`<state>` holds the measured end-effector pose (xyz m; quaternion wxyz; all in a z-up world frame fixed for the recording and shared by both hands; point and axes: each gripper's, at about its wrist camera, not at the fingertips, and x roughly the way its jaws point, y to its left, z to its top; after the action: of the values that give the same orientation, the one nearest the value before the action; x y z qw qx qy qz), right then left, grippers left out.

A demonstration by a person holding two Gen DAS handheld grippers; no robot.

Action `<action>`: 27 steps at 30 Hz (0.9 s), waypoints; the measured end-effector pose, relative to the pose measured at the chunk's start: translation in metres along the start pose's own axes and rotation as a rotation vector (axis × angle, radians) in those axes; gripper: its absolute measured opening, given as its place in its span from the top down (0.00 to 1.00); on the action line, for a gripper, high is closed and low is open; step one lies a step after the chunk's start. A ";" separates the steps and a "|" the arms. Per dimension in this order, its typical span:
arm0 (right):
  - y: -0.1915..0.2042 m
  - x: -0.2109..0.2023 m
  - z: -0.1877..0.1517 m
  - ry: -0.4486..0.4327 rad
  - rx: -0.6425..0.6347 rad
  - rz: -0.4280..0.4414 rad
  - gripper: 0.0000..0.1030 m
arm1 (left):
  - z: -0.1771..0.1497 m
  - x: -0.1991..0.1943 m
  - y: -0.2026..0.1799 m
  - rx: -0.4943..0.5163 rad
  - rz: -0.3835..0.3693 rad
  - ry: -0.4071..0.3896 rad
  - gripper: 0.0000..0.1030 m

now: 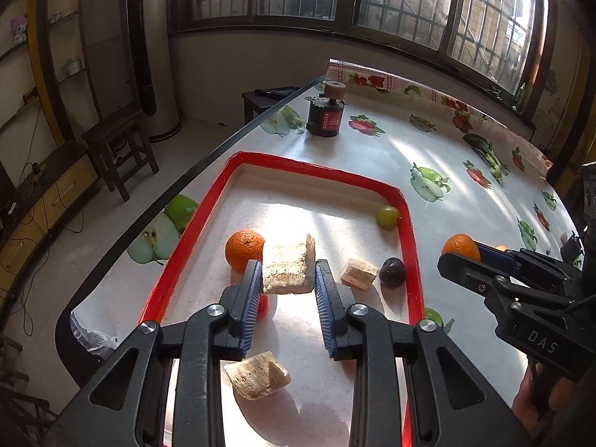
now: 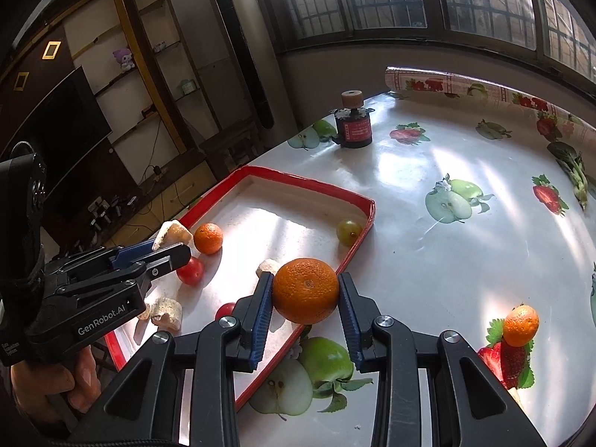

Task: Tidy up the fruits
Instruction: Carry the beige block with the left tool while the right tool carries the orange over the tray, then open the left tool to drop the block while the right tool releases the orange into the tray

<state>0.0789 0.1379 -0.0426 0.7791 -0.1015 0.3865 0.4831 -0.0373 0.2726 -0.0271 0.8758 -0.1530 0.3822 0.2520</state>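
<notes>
The left hand-held gripper (image 1: 287,273) is clamped on a pale, fibrous chunk of peeled fruit (image 1: 287,269), its blue ribbed pads pressing both sides, and holds it above the red-rimmed tray (image 1: 409,223) that lies on the bench (image 1: 372,156), which is covered with a glossy fruit-print cloth. The right hand-held gripper (image 2: 306,290) is clamped on a mandarin orange (image 2: 306,290), which hangs over the tray's right rim. Inside the tray lie another mandarin (image 1: 244,249) by the left side, a green grape (image 1: 387,216) in the far right corner, a dark plum (image 1: 392,272) against the right rim, a small pale chunk (image 1: 359,273) just beside the plum, and a larger pale chunk (image 1: 257,374) near the front edge. A red fruit (image 2: 190,270), perhaps a cherry tomato, sits in the tray below the left gripper, and a second red fruit (image 2: 224,310) peeks out behind the right gripper's finger. One more mandarin (image 2: 520,326) rests on the cloth outside the tray, well to the right. A black jar with a cork stopper (image 1: 325,111) stands at the bench's far side, well apart from the tray.
</notes>
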 end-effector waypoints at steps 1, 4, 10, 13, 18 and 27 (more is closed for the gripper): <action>0.001 0.003 0.001 0.004 -0.001 0.001 0.66 | 0.001 0.001 0.004 -0.007 -0.001 0.002 0.75; 0.001 0.013 0.007 0.015 -0.004 0.003 0.67 | 0.003 0.003 0.017 -0.031 0.001 0.006 0.75; 0.001 0.036 0.020 0.037 -0.008 0.010 0.67 | 0.009 0.012 0.041 -0.070 0.018 0.022 0.75; 0.002 0.048 0.024 0.051 -0.010 0.015 0.67 | 0.012 0.020 0.042 -0.072 0.025 0.031 0.75; 0.002 0.066 0.030 0.069 -0.014 0.020 0.67 | 0.024 0.034 0.031 -0.041 0.024 0.042 0.75; -0.001 0.088 0.034 0.101 -0.017 0.024 0.67 | 0.044 0.071 0.014 -0.002 0.018 0.097 0.75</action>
<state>0.1178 0.2144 -0.0811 0.7519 -0.1277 0.4225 0.4897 0.0222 0.3274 -0.0522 0.8537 -0.1626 0.4252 0.2527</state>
